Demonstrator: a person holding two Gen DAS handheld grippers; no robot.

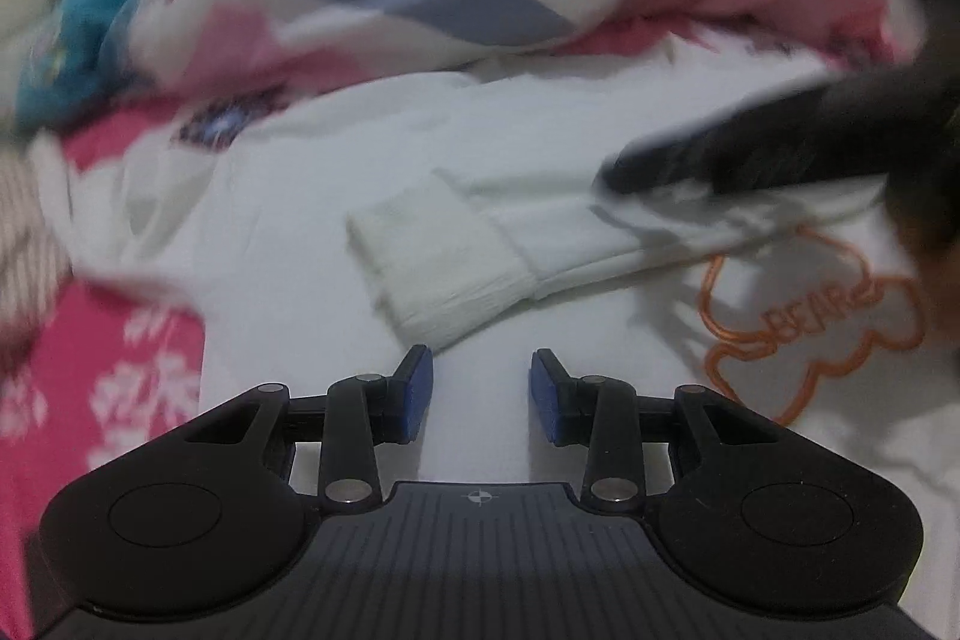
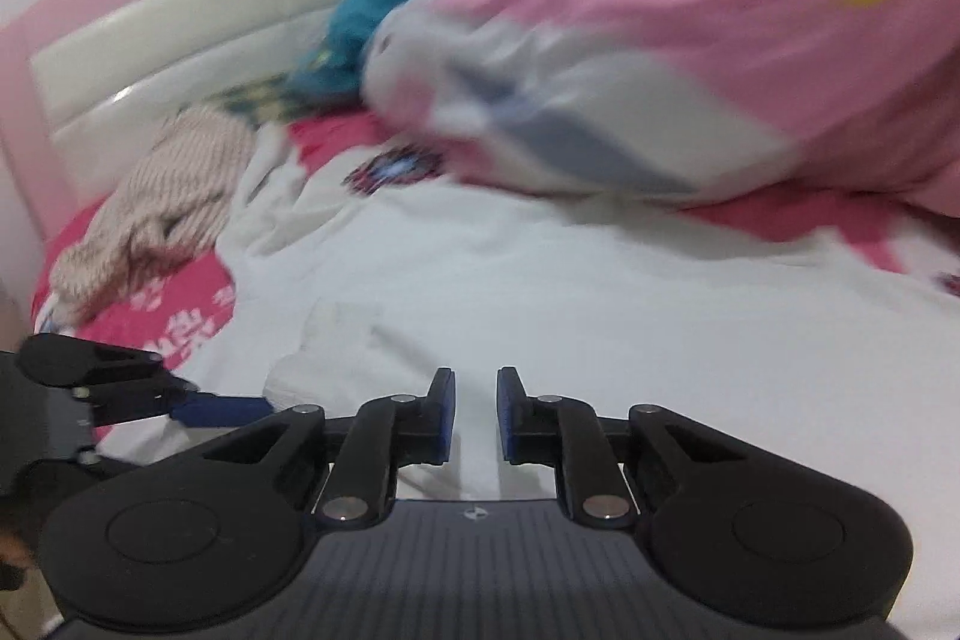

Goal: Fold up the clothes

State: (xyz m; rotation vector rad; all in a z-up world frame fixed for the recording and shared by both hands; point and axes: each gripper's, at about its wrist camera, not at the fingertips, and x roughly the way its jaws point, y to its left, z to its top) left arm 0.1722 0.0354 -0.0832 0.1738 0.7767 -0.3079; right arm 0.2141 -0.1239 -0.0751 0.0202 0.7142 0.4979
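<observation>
White top (image 1: 336, 196) lies spread on the pink bed (image 1: 90, 358), its cuff (image 1: 438, 274) just ahead of my spread left tongs (image 1: 480, 388). My right tongs (image 2: 476, 412) gape empty; a blurred quilt (image 2: 690, 58), perhaps, is heaped behind.

White garment (image 2: 540, 292) flat ahead, open room above. Pink quilt (image 2: 690, 58) heaped behind blocks far side. Striped cloth (image 2: 174, 196) bunched left, by headboard (image 2: 150, 40). Folded sleeve cuff (image 1: 438, 268) raised mid-garment.
</observation>
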